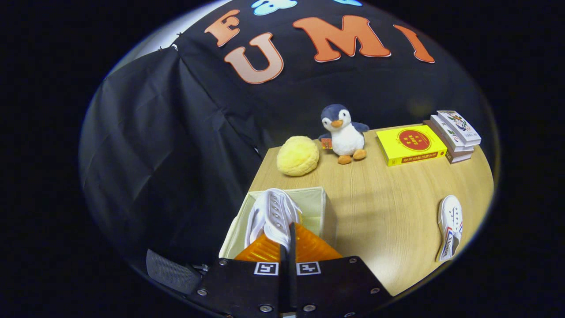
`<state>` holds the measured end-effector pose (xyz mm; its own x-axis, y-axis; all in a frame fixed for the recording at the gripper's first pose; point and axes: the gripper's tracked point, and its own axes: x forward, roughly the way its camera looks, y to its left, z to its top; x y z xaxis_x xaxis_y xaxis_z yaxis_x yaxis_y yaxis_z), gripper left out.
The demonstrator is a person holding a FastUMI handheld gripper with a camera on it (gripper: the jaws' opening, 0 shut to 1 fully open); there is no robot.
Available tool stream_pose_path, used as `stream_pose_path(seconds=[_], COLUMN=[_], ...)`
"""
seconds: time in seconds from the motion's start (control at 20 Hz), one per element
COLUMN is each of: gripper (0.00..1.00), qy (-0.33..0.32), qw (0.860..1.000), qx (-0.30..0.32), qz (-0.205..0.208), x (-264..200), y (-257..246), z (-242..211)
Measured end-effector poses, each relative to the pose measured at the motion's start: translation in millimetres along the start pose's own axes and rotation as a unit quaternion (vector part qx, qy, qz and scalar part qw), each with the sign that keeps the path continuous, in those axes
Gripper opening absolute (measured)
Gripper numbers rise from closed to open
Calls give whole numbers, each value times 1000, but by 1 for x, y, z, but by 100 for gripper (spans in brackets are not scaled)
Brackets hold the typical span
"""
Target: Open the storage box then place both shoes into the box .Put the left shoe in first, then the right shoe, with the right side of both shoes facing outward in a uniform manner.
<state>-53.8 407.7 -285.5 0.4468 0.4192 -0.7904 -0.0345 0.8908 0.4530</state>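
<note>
My gripper is shut on a white lace-up shoe, its orange fingers pressed close together on the shoe's rear edge. The shoe hangs over the open cream fabric storage box, which sits at the wooden table's near left corner; the toe points away from me into the box. A second white shoe with red and blue side stripes lies on the table far to the right of the box, on its side.
At the back of the wooden table stand a yellow fluffy ball, a plush penguin, a yellow book and a stack of books. A black mesh chair part shows left of the gripper.
</note>
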Motion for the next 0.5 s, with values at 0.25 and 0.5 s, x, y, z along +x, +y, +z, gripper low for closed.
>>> stream_pose_path(seconds=[0.25,0.5], gripper=[0,1], qy=[69,114], qw=[997,990], qx=[24,46], qz=[-30,-66], x=[38,68], y=[14,18], z=[-33,-60])
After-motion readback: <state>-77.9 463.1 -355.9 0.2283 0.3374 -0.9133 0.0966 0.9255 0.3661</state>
